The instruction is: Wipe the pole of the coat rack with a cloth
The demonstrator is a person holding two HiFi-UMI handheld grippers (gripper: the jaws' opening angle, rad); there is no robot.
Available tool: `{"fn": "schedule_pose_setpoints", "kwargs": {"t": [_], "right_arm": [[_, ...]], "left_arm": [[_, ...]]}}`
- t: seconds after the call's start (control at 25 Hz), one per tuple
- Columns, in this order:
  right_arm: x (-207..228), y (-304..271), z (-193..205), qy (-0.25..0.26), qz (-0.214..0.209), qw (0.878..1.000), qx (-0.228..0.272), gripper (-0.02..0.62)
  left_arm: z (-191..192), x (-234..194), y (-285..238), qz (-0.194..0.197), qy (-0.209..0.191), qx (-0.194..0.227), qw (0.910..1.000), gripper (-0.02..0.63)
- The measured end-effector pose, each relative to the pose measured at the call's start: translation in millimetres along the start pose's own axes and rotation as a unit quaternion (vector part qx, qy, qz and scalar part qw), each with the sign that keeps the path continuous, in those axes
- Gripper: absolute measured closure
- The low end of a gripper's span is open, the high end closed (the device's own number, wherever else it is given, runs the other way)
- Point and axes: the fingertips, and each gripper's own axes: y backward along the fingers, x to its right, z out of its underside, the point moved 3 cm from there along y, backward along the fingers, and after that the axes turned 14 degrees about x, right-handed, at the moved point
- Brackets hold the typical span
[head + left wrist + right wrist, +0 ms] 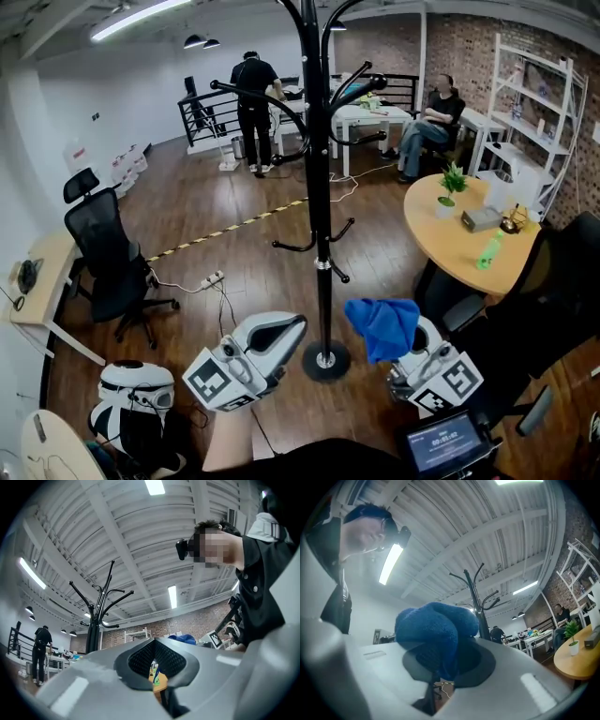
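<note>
In the head view the only writing is a row of digits on a small screen at the lower edge, too small to read; each gripper's cube bears black-and-white square markers. The coat rack stands upright on the wooden floor, its black pole's long axis running vertical from a round base up to curved hooks. The left gripper hangs low just left of the base, tips aimed towards the pole and apart from it. The right gripper sits right of the base with a blue cloth bunched over its tips, near the pole without touching it. A round wooden table stands further right. In the left gripper view the jaws stand pressed almost together, leaving only a thin slit at the tips of the left gripper with nothing pinched in it; the coat rack rises at the left, and the cloth shows as a blue lump to the right. In the right gripper view the right gripper pinches the cloth between its jaws, the fabric bulging up and over the pads, and the coat rack stands upright behind it, clear of the cloth. No label or brand can be read in either gripper view.
</note>
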Motion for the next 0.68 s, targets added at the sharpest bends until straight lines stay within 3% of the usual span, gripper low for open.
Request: {"fn": "schedule_pose_setpoints", "kwargs": {"t": [0.68], "right_arm": [[-15.3,-7.2,0.1,0.011,0.002,1.0,-0.002,0.545]], "left_arm": [[-9.2,1.0,8.7,0.012,0.003,0.014,0.9998,0.601]]}}
